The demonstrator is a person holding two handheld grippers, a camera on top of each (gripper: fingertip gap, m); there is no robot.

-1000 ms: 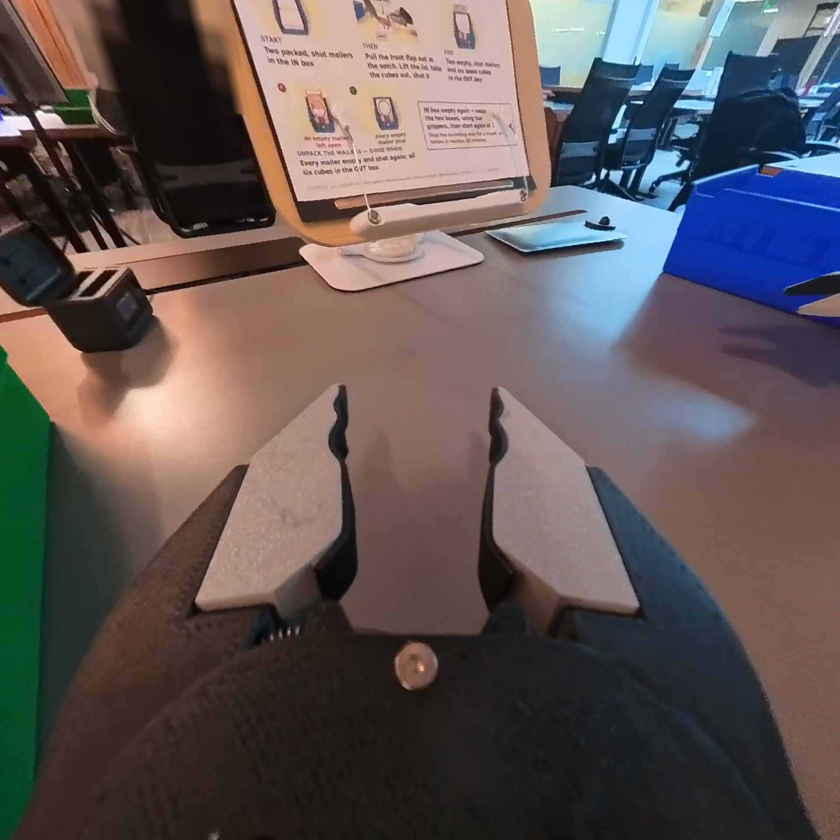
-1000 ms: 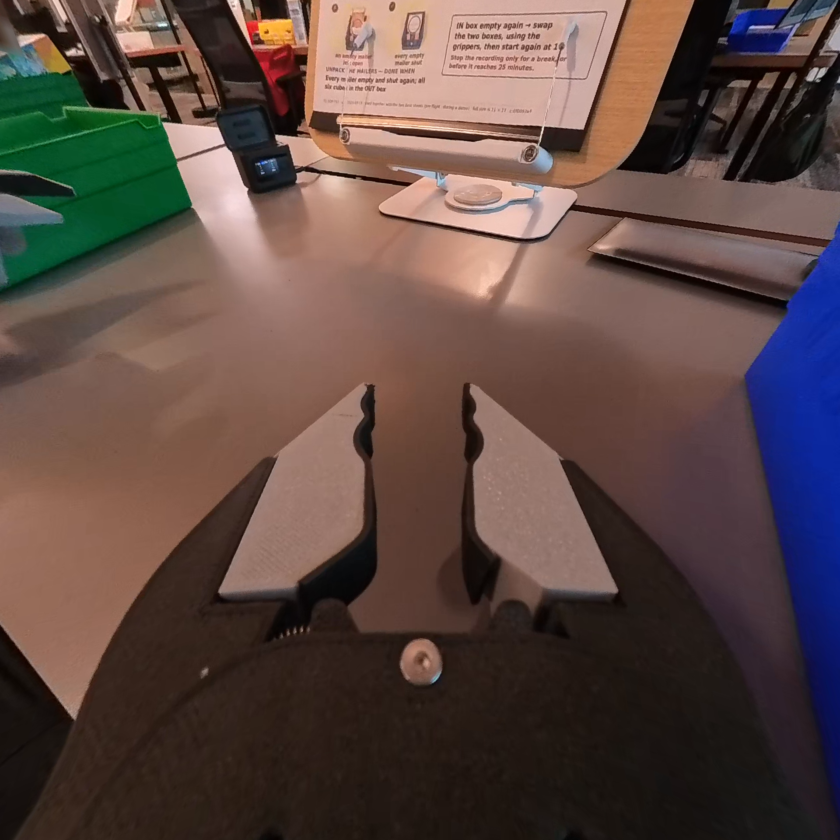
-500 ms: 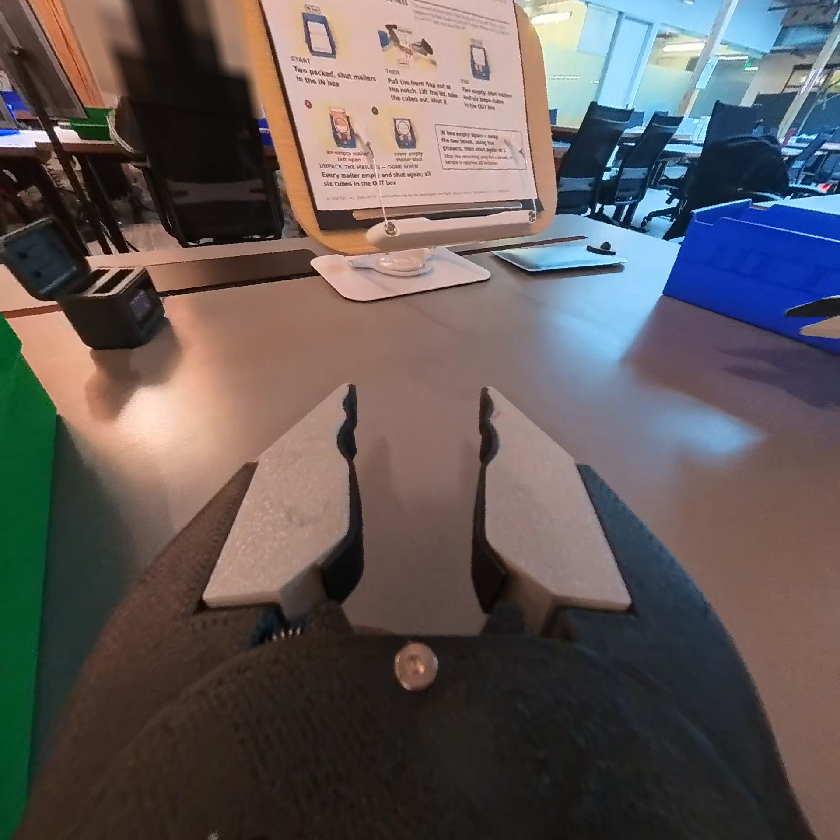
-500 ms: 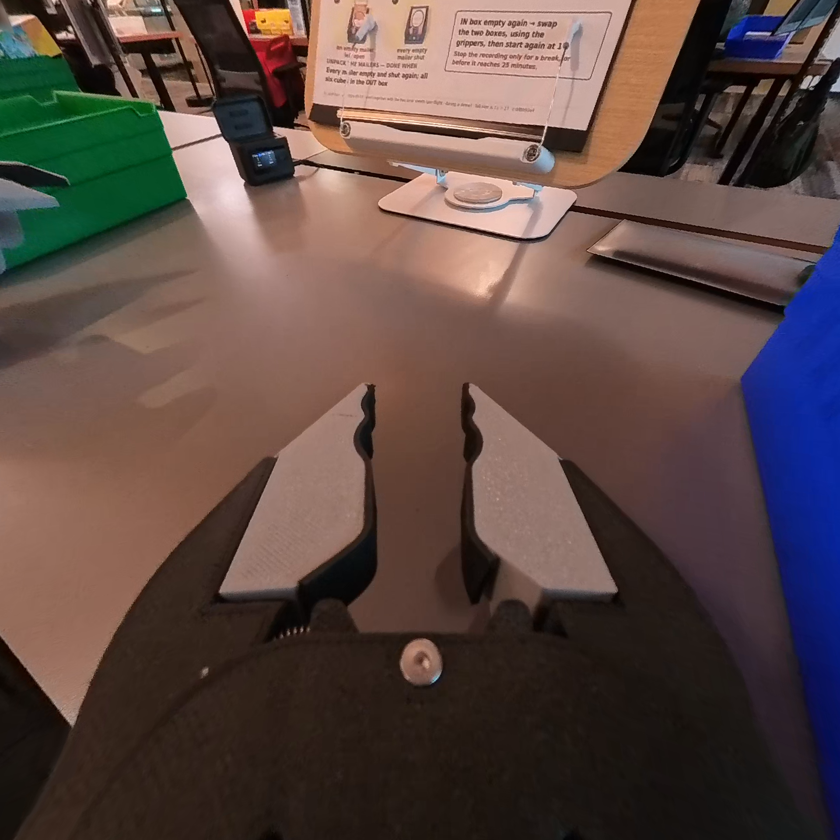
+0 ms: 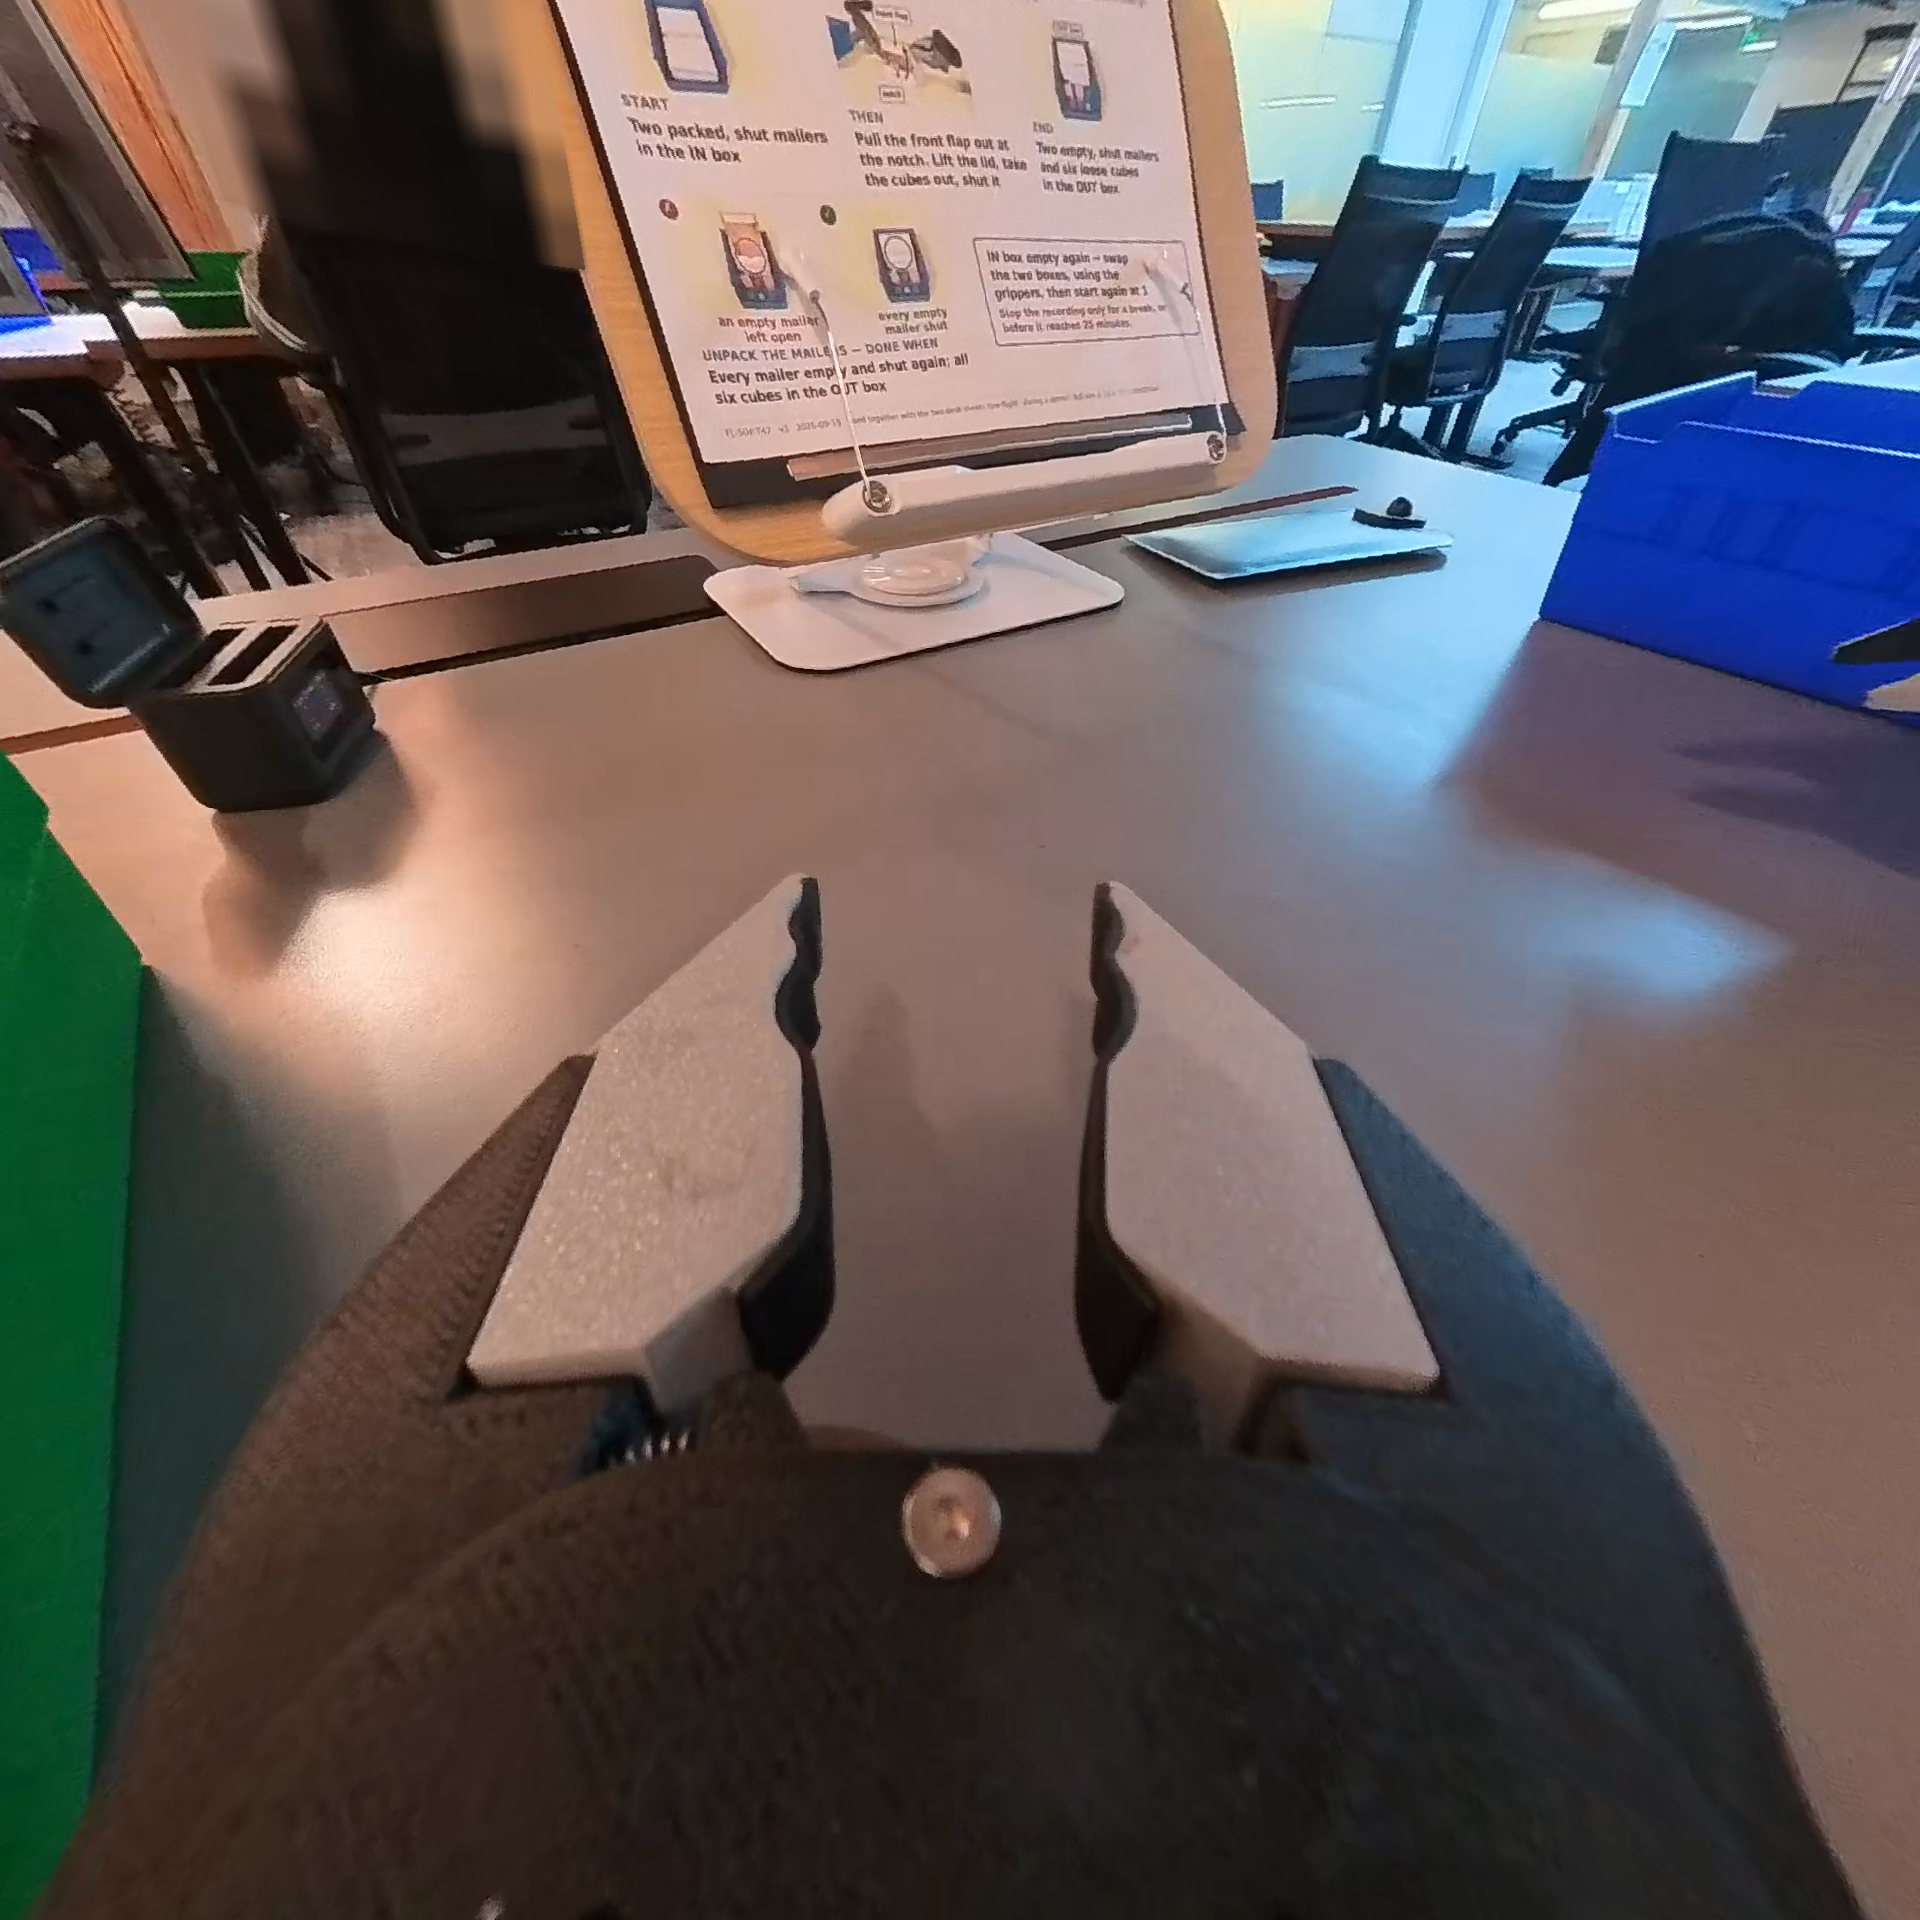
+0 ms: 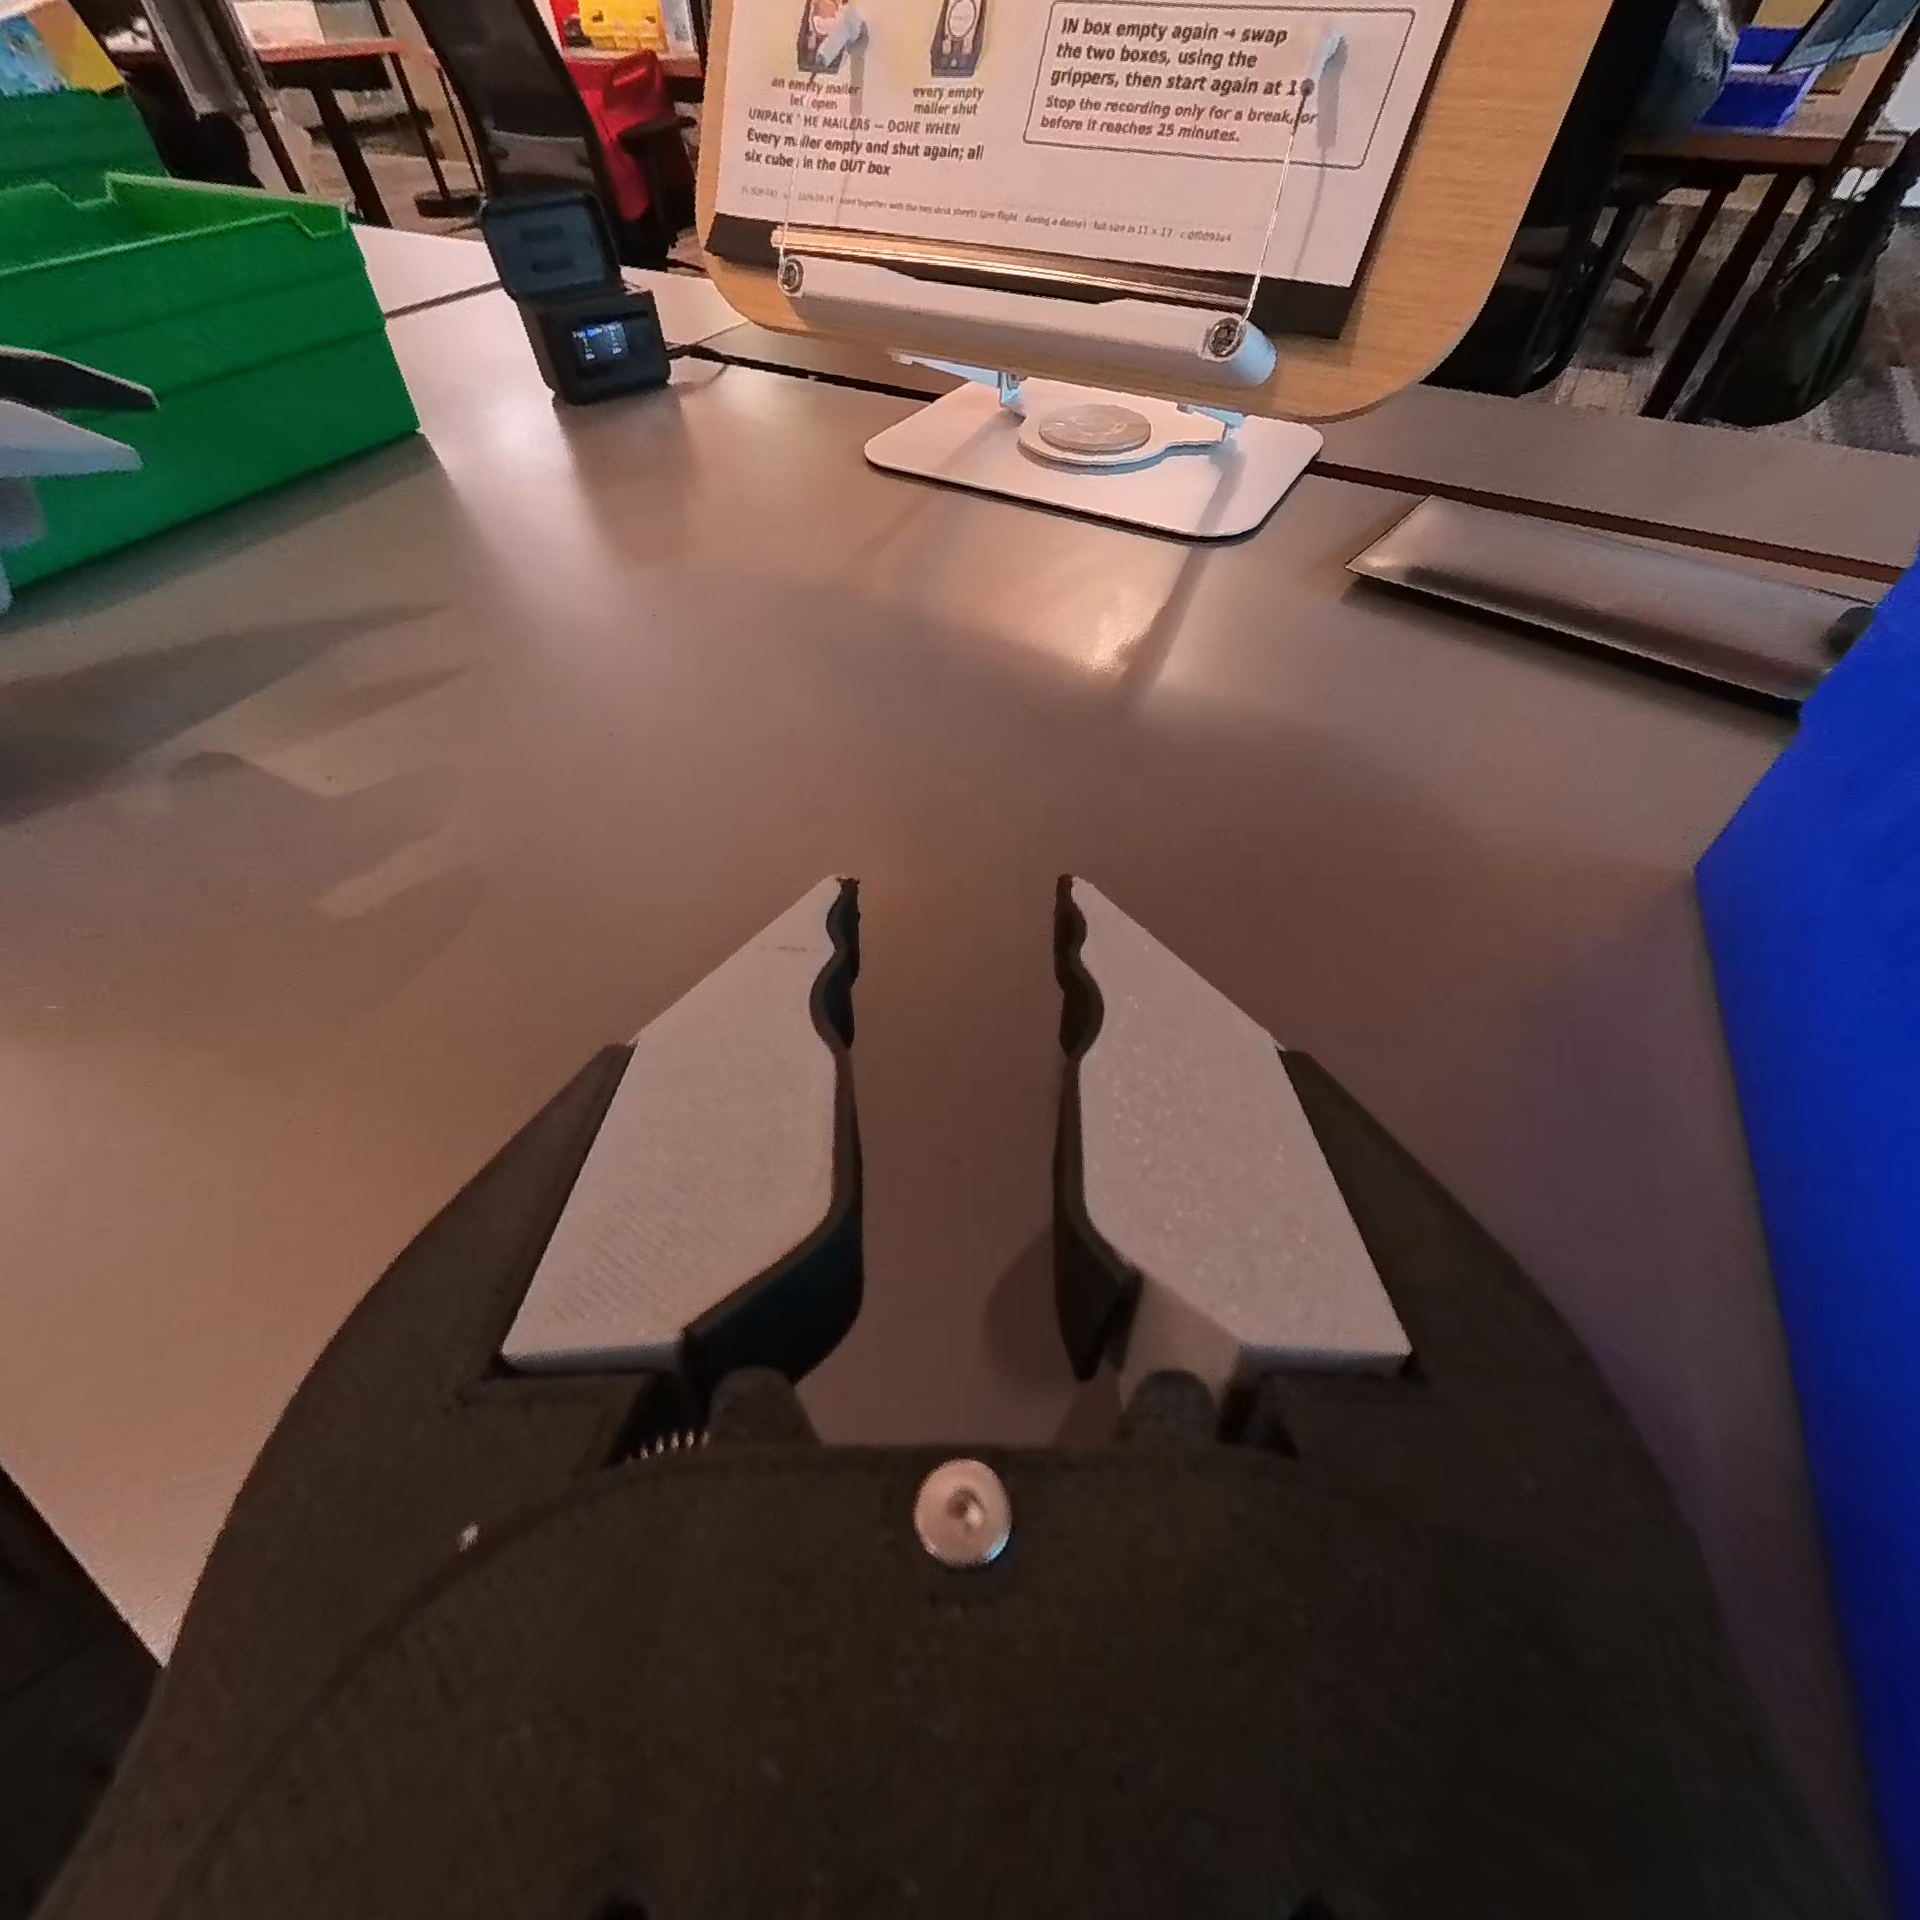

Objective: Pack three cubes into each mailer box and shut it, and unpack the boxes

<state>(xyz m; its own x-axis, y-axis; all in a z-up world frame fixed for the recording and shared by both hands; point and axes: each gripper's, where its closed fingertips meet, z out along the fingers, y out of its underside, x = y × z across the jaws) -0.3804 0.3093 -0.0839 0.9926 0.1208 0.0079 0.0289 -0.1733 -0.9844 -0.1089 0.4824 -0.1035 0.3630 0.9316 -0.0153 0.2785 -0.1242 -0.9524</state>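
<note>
A: Where are the mailer boxes and cubes?

B: Neither view shows any. What shows are the two bins: a green bin (image 6: 197,343) on the left of the table (image 6: 727,727) and a blue bin (image 5: 1745,520) on the right. Their insides are hidden from both cameras.

A: And the left hand-held gripper (image 5: 954,899)?

B: Its jaws stand apart with nothing between them, low over the bare table. The green bin's wall (image 5: 52,1143) sits just beside it on its left. The blue bin lies well off to its right, with the other gripper's tips poking in at that edge.

A: The right hand-held gripper (image 6: 956,894)?

B: Also parted and empty, over the table, with the blue bin's wall (image 6: 1829,1143) close on its right. The left gripper's tips (image 6: 62,416) show at the far left, in front of the green bin.

A: What else is there?

B: An instruction sheet on a wooden board (image 5: 914,239), propped on a white stand (image 5: 914,603) at the table's far side. A small black charger case (image 5: 239,696) with its lid up stands left of it. A flat dark tray (image 5: 1288,542) lies to its right. Office chairs (image 5: 1371,291) stand behind.
</note>
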